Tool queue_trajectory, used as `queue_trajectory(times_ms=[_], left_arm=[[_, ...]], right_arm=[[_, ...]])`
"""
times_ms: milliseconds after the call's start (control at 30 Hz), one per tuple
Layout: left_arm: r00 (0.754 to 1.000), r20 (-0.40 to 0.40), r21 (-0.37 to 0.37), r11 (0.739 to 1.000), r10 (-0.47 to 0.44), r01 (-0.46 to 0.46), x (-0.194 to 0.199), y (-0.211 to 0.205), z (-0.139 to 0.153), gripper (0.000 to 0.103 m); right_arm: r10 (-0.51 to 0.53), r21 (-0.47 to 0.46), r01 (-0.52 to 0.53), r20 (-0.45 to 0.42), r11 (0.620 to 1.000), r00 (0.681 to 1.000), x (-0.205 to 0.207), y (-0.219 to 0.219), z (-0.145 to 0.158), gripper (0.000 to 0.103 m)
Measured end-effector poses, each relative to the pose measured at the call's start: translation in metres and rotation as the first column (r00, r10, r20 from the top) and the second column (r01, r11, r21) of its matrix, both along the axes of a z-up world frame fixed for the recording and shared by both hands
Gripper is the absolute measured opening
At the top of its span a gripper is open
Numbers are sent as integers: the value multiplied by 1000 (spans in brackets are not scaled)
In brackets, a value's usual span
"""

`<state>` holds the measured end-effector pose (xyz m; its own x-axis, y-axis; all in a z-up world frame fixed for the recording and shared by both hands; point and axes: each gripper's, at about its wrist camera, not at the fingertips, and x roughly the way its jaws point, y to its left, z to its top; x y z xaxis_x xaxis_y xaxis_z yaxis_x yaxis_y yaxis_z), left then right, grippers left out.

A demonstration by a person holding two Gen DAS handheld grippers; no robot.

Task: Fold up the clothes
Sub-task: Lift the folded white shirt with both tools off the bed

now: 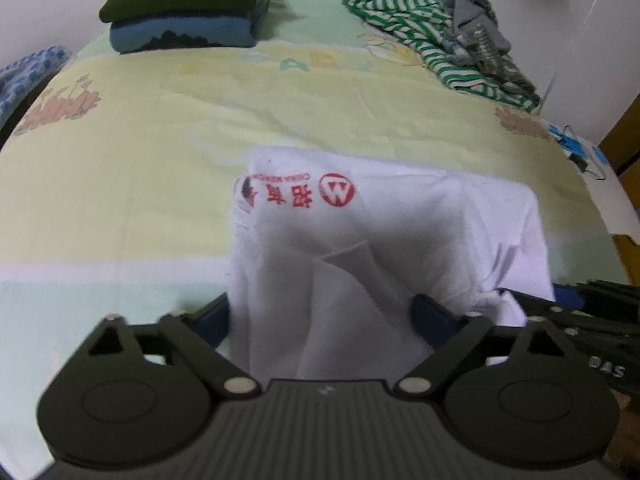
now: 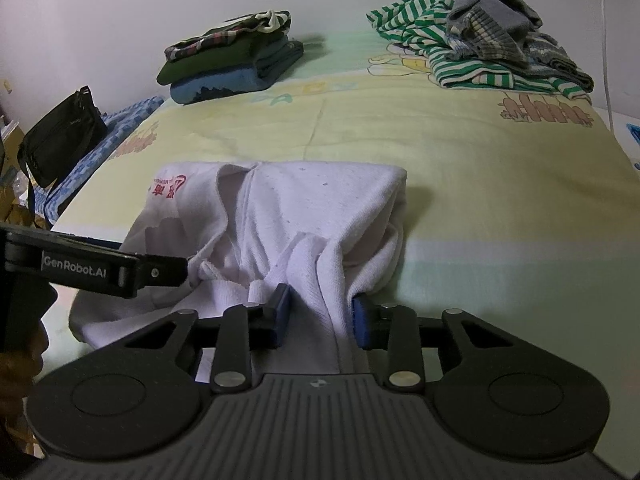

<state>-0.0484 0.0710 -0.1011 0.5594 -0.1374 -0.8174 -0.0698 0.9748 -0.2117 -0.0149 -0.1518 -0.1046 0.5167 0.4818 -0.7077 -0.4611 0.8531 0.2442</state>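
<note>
A white T-shirt (image 1: 400, 216) with a red logo lies partly folded on the bed's near side; it also shows in the right wrist view (image 2: 304, 200). My left gripper (image 1: 324, 312) has its jaws wide apart with white cloth bunched between them; it enters the right wrist view from the left (image 2: 160, 272). My right gripper (image 2: 320, 312) has its blue pads apart with a fold of the shirt passing between them. Its black body shows at the right edge of the left wrist view (image 1: 600, 300).
A stack of folded clothes (image 2: 232, 64) sits at the back left of the bed (image 2: 500, 200). A pile of unfolded clothes, green-striped and grey (image 2: 480, 40), lies at the back right. A black bag (image 2: 60, 136) rests on a blue cloth at the left edge.
</note>
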Motion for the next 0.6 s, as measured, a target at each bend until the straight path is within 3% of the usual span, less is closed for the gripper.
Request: queue_trajectory(times_ms=[133, 233, 400, 500, 600], left_arm=[[1000, 16, -43, 999, -3, 4, -4, 3, 1, 65], [1000, 23, -65, 998, 7, -5, -5, 7, 2, 61], [1000, 26, -101, 995, 0, 2, -5, 13, 1, 61], [1000, 31, -129, 992, -5, 9, -5, 18, 0, 71], [999, 38, -123, 992, -20, 24, -5, 15, 0, 73]], right_arm=[[2, -5, -2, 3, 1000, 1000, -1, 3, 2, 22], [4, -9, -4, 6, 1000, 1000, -1, 5, 4, 21], [-1, 6, 2, -20, 1000, 1000, 2, 3, 3, 22], [-12, 20, 13, -45, 1000, 999, 5, 1, 1, 26], [-28, 51, 31, -58, 998, 998, 5, -2, -1, 27]])
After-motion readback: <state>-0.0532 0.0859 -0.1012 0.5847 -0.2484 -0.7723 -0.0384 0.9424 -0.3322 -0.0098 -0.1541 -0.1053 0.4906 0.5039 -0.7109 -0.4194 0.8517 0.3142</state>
